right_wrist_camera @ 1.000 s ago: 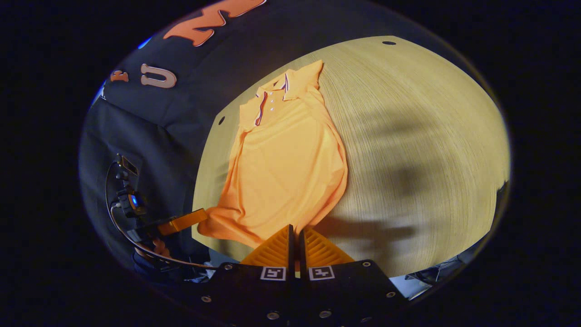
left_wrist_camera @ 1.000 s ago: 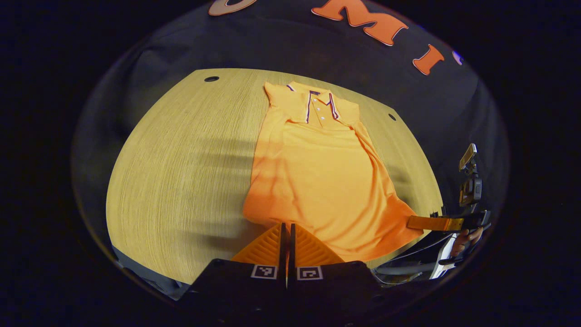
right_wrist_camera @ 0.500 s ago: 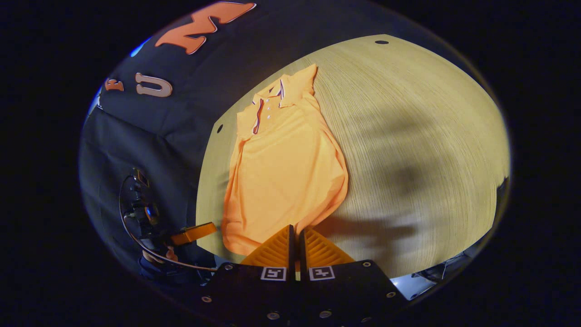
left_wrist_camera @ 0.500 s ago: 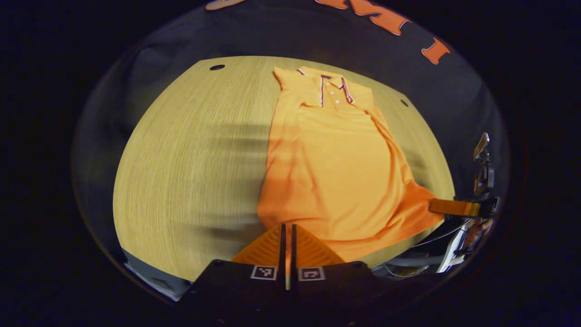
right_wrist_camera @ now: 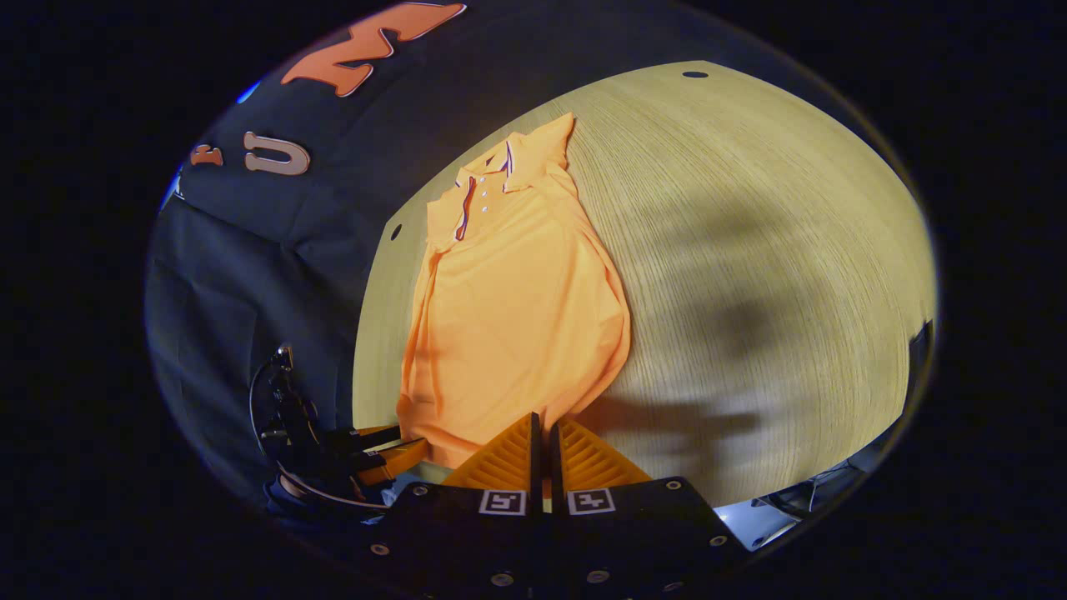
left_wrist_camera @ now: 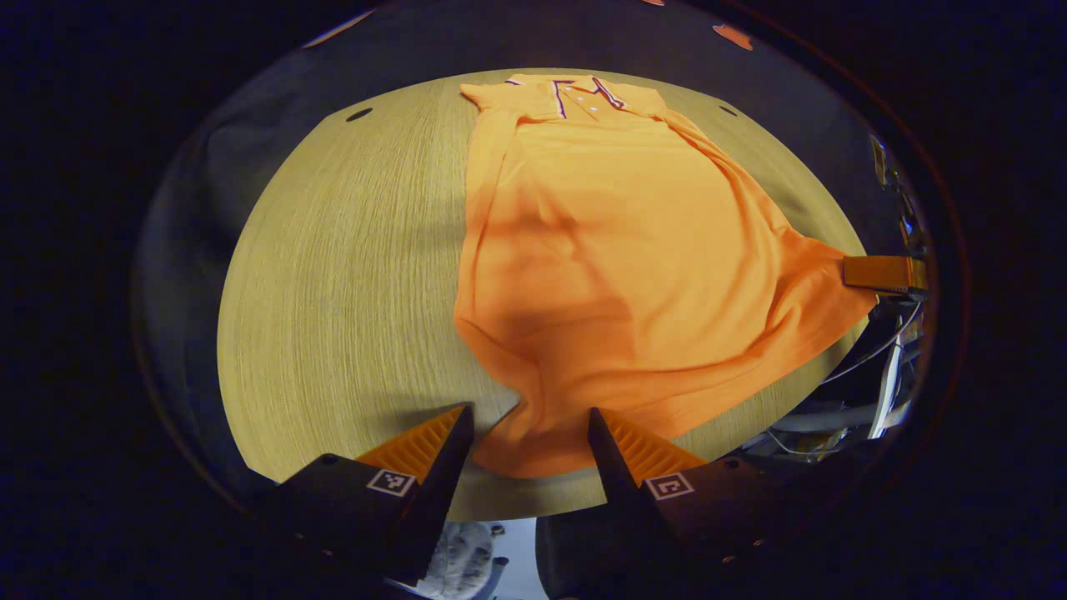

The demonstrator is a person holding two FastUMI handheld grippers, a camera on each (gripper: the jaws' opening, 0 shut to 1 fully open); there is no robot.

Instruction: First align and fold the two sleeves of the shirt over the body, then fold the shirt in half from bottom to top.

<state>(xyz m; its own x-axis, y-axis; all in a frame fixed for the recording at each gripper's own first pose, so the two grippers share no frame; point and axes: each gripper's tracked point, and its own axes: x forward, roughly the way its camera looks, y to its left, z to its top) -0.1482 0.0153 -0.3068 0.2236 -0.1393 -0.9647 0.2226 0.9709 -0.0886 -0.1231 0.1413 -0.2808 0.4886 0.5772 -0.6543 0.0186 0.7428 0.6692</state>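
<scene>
An orange polo shirt [left_wrist_camera: 617,233] lies face up on the wooden table [left_wrist_camera: 333,292], collar [left_wrist_camera: 575,90] at the far end and sleeves tucked in along the body. My left gripper [left_wrist_camera: 528,414] is open, and the shirt's near hem corner [left_wrist_camera: 533,442] lies loose on the table between its fingers. In the right gripper view my right gripper [right_wrist_camera: 542,421] is shut on the other hem corner of the shirt [right_wrist_camera: 508,317]. From the left gripper view, the right gripper [left_wrist_camera: 849,273] pulls that corner taut. In the right gripper view the left gripper [right_wrist_camera: 410,444] stands open by the table's edge.
Small round holes [left_wrist_camera: 359,114] [left_wrist_camera: 728,110] mark the table's far corners. The table's near edge [left_wrist_camera: 533,508] runs just under my left fingers. Cables [left_wrist_camera: 884,375] hang beside the right gripper. Bare wood lies on both sides of the shirt.
My left gripper has opened and let go of its hem corner, which now lies on the table. It has also come lower and closer. The right gripper stays shut on its corner.
</scene>
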